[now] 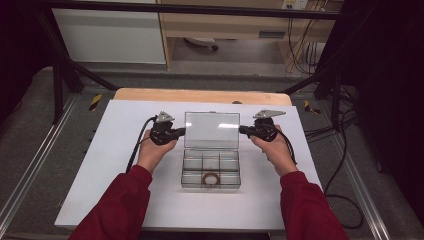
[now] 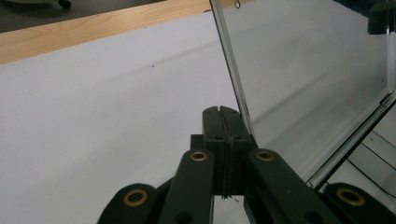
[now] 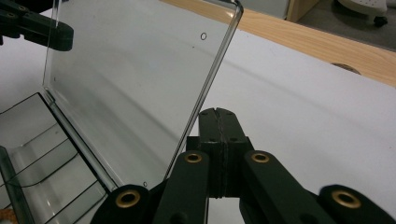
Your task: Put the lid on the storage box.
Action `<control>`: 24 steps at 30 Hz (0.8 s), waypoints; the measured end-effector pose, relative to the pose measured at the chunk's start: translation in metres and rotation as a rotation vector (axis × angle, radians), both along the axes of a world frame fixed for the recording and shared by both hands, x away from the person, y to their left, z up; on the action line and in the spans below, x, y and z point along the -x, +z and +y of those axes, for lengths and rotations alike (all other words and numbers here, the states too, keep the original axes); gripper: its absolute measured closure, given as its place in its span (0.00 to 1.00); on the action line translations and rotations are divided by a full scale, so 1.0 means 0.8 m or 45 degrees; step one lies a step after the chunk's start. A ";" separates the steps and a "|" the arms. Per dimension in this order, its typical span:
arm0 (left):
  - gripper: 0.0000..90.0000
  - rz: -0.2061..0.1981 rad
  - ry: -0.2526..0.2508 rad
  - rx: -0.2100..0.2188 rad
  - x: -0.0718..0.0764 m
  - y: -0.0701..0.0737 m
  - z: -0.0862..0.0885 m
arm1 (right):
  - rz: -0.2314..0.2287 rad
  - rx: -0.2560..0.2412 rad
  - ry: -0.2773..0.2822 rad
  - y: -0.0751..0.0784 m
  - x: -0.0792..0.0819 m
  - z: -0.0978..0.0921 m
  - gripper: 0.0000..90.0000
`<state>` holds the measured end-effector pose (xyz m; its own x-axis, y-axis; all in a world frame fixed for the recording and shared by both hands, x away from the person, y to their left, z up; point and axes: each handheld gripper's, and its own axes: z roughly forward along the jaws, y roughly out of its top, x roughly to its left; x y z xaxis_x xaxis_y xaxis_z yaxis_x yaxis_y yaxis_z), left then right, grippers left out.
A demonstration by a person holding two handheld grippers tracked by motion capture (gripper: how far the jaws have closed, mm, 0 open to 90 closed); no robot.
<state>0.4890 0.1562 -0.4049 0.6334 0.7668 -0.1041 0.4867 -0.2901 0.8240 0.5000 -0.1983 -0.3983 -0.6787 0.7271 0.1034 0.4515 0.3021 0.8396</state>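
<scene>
A clear plastic compartment box (image 1: pixel 186 170) stands open in the middle of the white board, its lid (image 1: pixel 212 130) raised almost upright. A brown ring (image 1: pixel 211 178) lies in a front compartment. My left gripper (image 1: pixel 183 131) is shut with nothing between its jaws, its tips against the lid's left edge. My right gripper (image 1: pixel 241 130) is shut the same way at the lid's right edge. In the left gripper view the closed jaws (image 2: pixel 221 112) sit just left of the lid (image 2: pixel 303 70). In the right gripper view the closed jaws (image 3: pixel 216 113) sit just right of the lid (image 3: pixel 135 79).
The white board (image 1: pixel 125 165) lies on a wooden table (image 1: pixel 200 95). Black cables (image 1: pixel 345 150) trail on the floor to the right, and black frame legs (image 1: pixel 60 85) stand at the back left. The left gripper (image 3: pixel 32 28) shows through the lid in the right gripper view.
</scene>
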 end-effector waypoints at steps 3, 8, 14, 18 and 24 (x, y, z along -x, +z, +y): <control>1.00 0.000 -0.002 0.003 0.001 0.001 0.001 | -0.002 0.004 0.003 0.002 0.002 -0.001 1.00; 1.00 -0.004 -0.004 0.007 0.003 0.004 0.001 | -0.003 0.000 0.005 0.005 0.003 -0.002 1.00; 1.00 -0.003 -0.011 0.019 0.004 0.005 0.000 | -0.004 0.003 0.022 0.007 0.005 0.000 1.00; 1.00 -0.006 -0.019 0.021 0.007 0.007 0.001 | -0.009 0.000 0.029 0.009 0.007 0.001 1.00; 1.00 -0.018 -0.033 0.033 0.016 0.009 0.003 | -0.006 0.001 0.053 0.012 0.013 0.001 1.00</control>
